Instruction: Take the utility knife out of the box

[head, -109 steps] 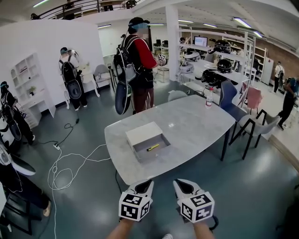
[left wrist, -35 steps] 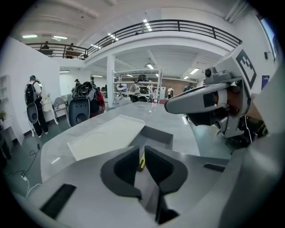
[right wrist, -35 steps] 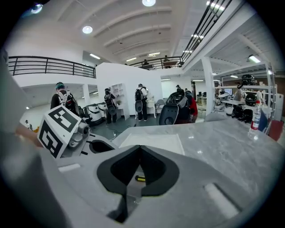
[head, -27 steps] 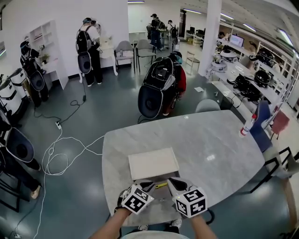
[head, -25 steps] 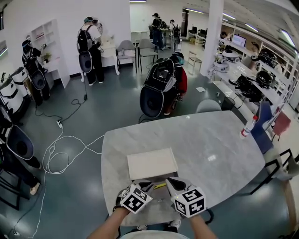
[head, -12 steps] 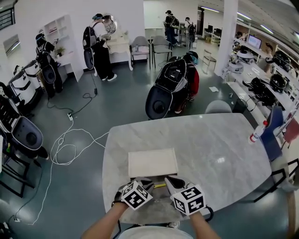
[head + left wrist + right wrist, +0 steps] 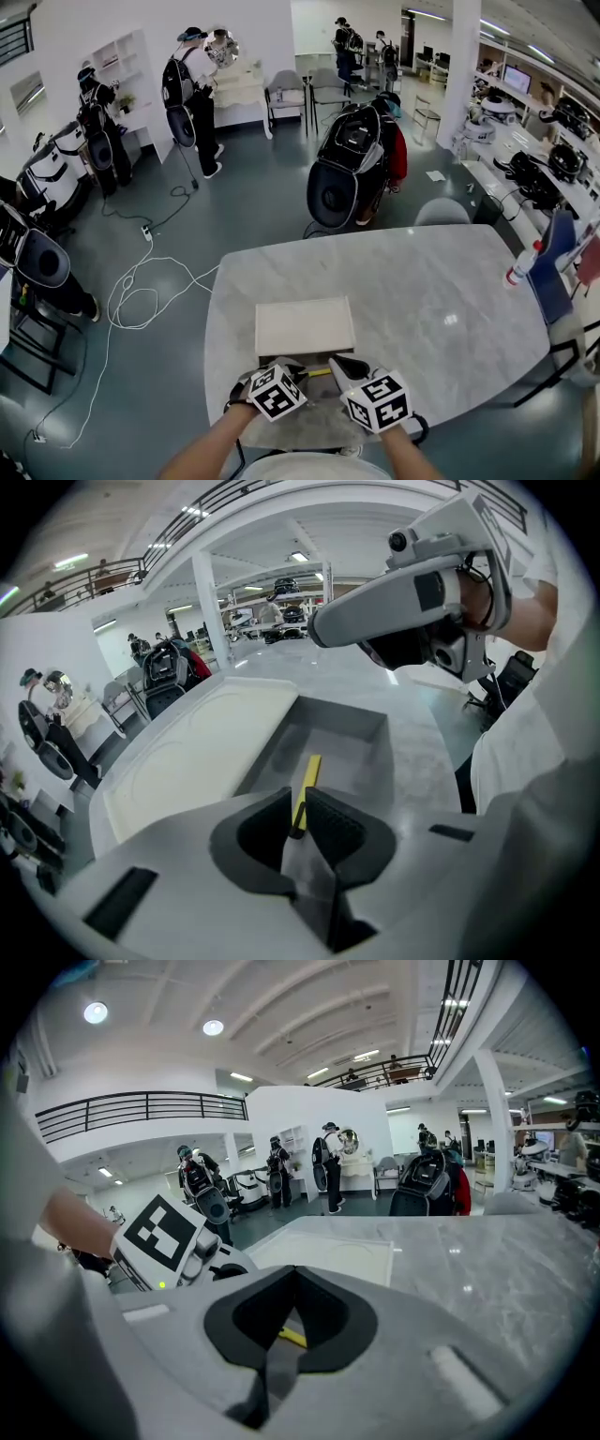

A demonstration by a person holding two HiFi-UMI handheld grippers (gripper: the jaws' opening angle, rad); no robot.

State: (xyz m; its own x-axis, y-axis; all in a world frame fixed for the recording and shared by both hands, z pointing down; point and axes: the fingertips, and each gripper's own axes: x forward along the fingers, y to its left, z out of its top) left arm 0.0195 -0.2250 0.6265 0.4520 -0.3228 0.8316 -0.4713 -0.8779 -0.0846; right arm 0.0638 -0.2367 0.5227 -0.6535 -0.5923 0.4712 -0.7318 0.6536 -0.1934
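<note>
Utility knife (image 7: 309,775) lies flat in the open box (image 7: 373,726) on the desk (image 7: 422,300). Left tool (image 7: 298,801) looks pinched on its near end; right tool (image 7: 293,1277) is closed on nothing. Probably light, stiff, slick plastic, so I'd rather hold it mid-body.

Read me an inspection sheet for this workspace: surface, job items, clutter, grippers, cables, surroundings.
Surface: grey marble-look table.
Job's things: open box near the table's front edge, its lid beside it; the yellow utility knife lies inside the box.
Clutter: one bottle at the table's right edge.
Grippers: left gripper has its jaws narrowly apart around the knife's near end, and the hold is unclear; right gripper has its jaws together and is empty.
Cables: white cable looped on the floor, left of the table.
Surroundings: people wearing gear; a chair behind the table.
</note>
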